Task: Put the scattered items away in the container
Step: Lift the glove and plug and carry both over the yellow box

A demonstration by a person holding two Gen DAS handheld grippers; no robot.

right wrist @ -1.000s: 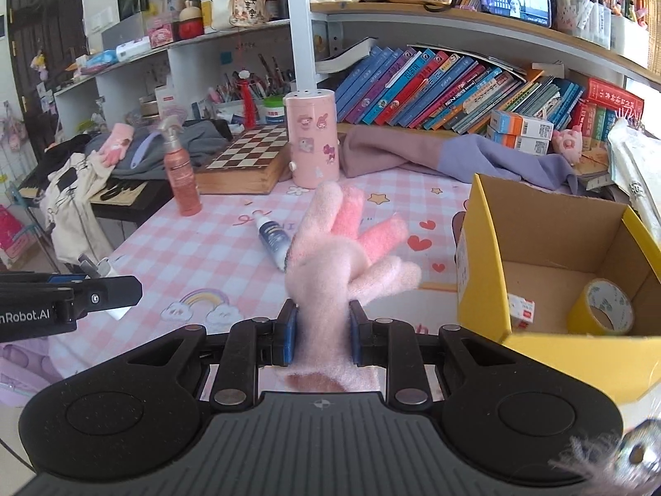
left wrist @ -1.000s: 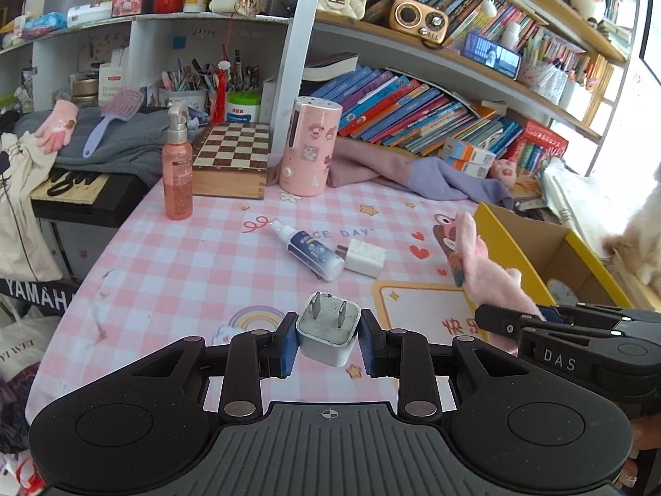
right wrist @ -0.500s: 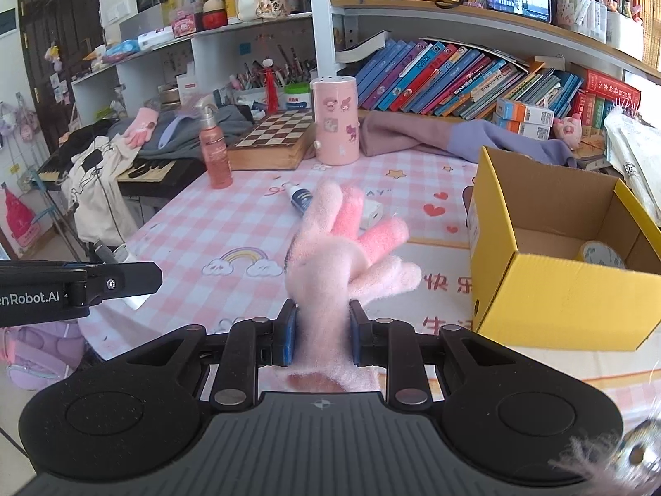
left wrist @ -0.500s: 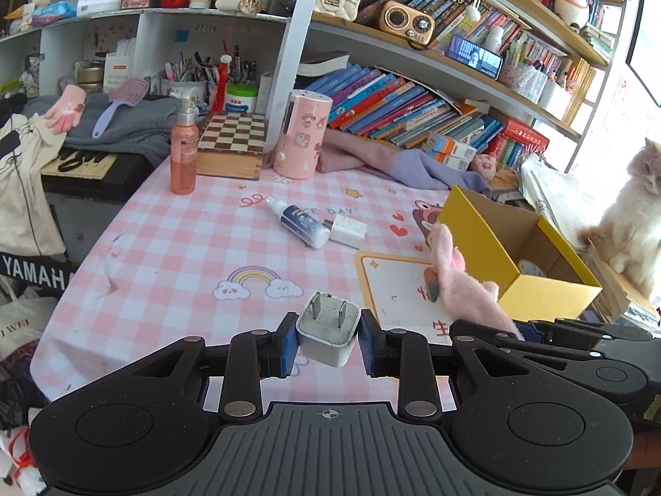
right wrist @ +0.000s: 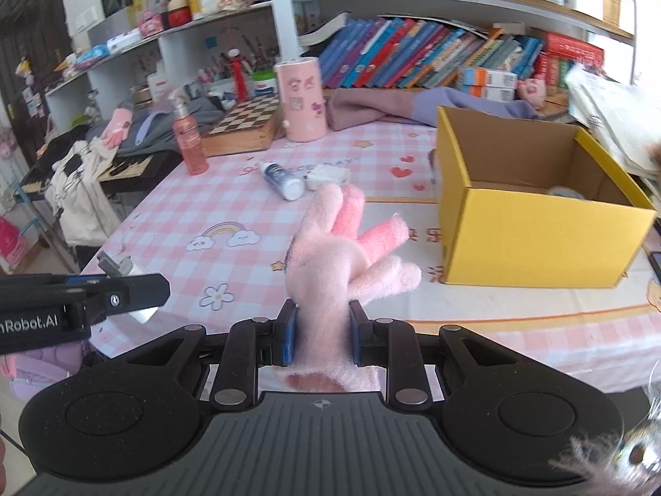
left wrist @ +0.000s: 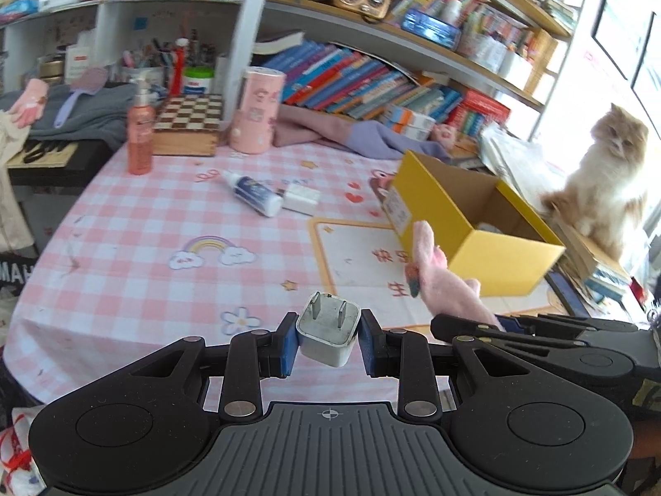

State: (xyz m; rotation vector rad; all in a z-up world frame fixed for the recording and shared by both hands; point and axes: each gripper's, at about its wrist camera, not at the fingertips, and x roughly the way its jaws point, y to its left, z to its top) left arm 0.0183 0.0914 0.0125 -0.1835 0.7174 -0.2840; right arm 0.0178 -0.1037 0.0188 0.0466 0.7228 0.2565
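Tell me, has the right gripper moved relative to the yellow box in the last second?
Yes. The right gripper has backed away from the yellow box, towards the table's near edge.

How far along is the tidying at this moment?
Done: a tape roll already lies in the yellow box. In hand: the left gripper clamps a white plug adapter; the right gripper clamps a pink glove. Left: a small bottle and a white charger on the tablecloth.
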